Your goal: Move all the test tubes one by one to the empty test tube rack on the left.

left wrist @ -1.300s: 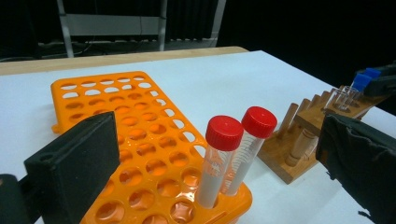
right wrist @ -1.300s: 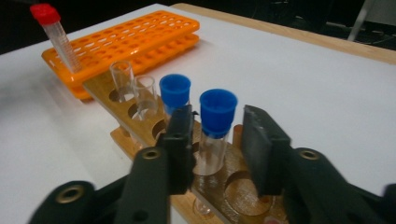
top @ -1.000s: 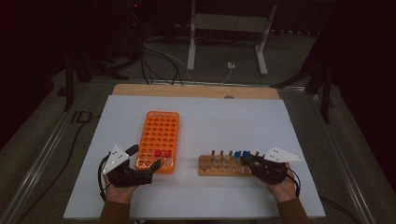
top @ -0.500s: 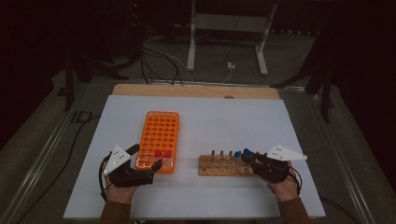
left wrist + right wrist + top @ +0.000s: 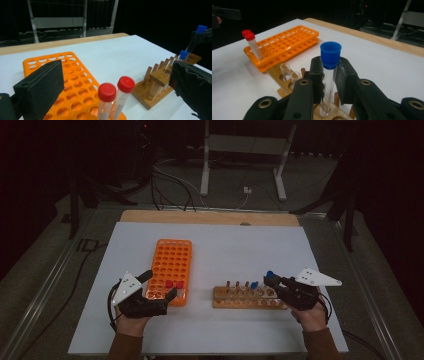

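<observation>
— Big white table (image 5: 225,245) first; orange rack (image 5: 171,265) at lower left of the high frame, wooden rack (image 5: 240,298) at lower middle. Why side by side?

— Short carry between them, probably.

— Left gripper (image 5: 159,287)?

— Jaws spread apart around the orange rack's near end, likely steadying it by the two red-capped tubes (image 5: 117,97).

— Right gripper (image 5: 269,281)?

— Clamped on the blue-capped tube (image 5: 330,72), upright just above the wooden rack at lower right; lifting straight clears the hole.
</observation>
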A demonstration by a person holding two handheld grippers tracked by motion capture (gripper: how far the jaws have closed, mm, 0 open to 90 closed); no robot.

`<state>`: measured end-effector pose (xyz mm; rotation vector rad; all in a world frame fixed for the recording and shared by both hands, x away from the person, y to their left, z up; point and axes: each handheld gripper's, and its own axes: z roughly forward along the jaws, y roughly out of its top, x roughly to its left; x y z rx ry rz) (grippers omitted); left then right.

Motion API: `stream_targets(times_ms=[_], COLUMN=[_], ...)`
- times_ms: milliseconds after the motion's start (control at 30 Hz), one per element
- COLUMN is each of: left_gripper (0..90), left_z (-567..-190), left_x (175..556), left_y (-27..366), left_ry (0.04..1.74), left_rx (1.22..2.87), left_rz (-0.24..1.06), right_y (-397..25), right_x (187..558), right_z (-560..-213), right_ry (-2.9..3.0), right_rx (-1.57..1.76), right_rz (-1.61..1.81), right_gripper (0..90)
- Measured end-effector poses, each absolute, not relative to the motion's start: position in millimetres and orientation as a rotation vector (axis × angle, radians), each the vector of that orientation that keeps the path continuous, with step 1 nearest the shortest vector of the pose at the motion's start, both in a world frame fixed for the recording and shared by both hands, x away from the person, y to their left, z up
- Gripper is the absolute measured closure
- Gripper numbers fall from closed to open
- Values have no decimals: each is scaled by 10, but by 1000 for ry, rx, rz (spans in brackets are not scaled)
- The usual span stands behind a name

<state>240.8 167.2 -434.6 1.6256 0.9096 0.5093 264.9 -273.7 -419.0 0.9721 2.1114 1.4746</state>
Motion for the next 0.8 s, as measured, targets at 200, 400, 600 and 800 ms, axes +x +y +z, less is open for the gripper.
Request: stream_targets(times_ms=[200,400,600,800], left_gripper=[15,16,31,56], left_z=[-4271,-4213,-4161,-4133], left_x=[2418,2439,2473,2510], left_y=[1577,1470,1360,1231], left_ry=[864,833,809,803], left_rx=[1624,1645,1659,1689], left_rz=[494,487,477,474], right_y=[-2713,-2641,-2526,-2349], right_x=[2682,2740,2801,2863], right_z=[-4064,-3975,-3886,-3856], right_ry=[2076,2059,2055,2088], right_rx=[964,959,943,915], right_rz=[1486,1492,1503,1516], right_gripper=[769,769,769,769])
